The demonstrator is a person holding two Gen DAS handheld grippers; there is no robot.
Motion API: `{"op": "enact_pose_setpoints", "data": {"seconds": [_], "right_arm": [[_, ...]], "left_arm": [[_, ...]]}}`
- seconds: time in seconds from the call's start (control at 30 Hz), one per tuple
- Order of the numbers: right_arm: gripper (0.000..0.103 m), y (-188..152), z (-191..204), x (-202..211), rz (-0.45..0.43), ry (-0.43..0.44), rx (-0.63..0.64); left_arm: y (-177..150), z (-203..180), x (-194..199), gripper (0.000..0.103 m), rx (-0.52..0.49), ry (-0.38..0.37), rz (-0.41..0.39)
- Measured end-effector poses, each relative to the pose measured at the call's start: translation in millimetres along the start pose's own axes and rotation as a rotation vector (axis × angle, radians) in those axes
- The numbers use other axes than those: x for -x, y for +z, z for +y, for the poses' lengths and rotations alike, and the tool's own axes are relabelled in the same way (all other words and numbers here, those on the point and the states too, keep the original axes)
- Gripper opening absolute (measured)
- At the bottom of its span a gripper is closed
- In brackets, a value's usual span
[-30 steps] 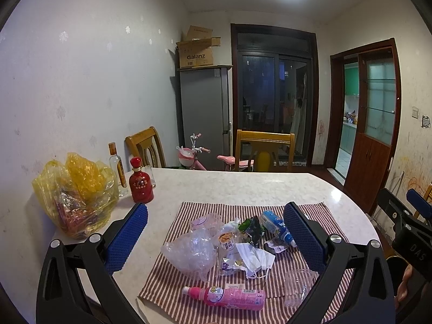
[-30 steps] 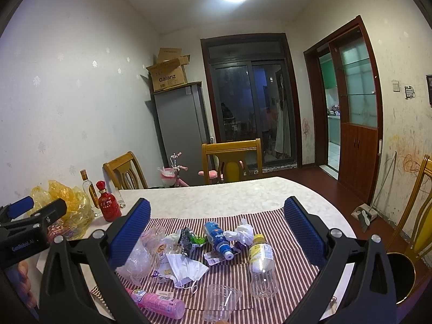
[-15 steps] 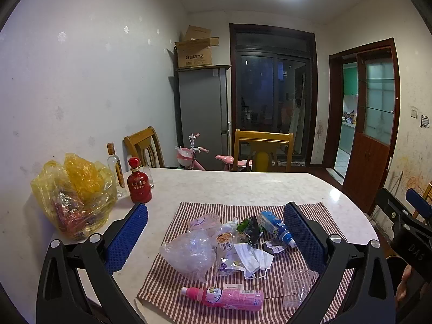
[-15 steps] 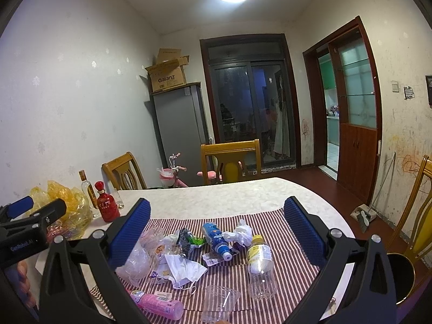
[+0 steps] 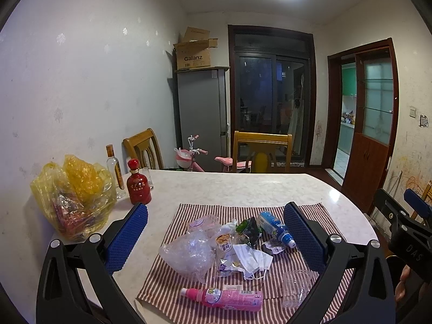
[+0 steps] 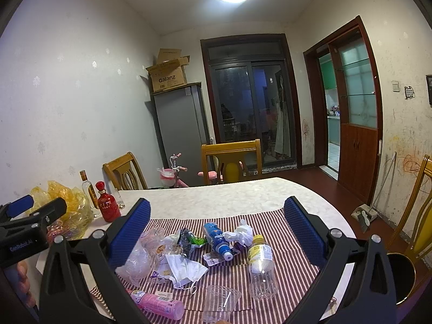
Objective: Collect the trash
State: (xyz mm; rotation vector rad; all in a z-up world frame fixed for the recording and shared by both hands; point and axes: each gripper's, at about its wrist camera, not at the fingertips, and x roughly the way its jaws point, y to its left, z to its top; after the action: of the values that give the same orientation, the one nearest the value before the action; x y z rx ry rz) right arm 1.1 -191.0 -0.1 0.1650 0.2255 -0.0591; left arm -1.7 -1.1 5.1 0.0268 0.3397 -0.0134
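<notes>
Trash lies on a red-striped cloth: a pink bottle, a white face mask, a crumpled clear bag, a blue bottle, a clear cup, a dark snack wrapper. A clear yellow-capped bottle shows only in the right wrist view. My left gripper and right gripper both hover open above the pile, holding nothing.
A yellow plastic bag, a red bottle and a glass bottle stand at the table's left. Wooden chairs ring the marble table. A dark round bin sits on the floor, right.
Both views have shifted very slightly; the trash and both open grippers stay as they were.
</notes>
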Motion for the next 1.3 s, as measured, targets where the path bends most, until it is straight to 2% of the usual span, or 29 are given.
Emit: {"op": "enact_pose_setpoints", "data": {"seconds": [1.3], "right_arm": [[0.099,3.3,-0.3,2.8,-0.003,0.0,-0.007]], "left_arm": [[-0.5,2.1,2.3,0.097,0.004,0.005,-0.001]]}}
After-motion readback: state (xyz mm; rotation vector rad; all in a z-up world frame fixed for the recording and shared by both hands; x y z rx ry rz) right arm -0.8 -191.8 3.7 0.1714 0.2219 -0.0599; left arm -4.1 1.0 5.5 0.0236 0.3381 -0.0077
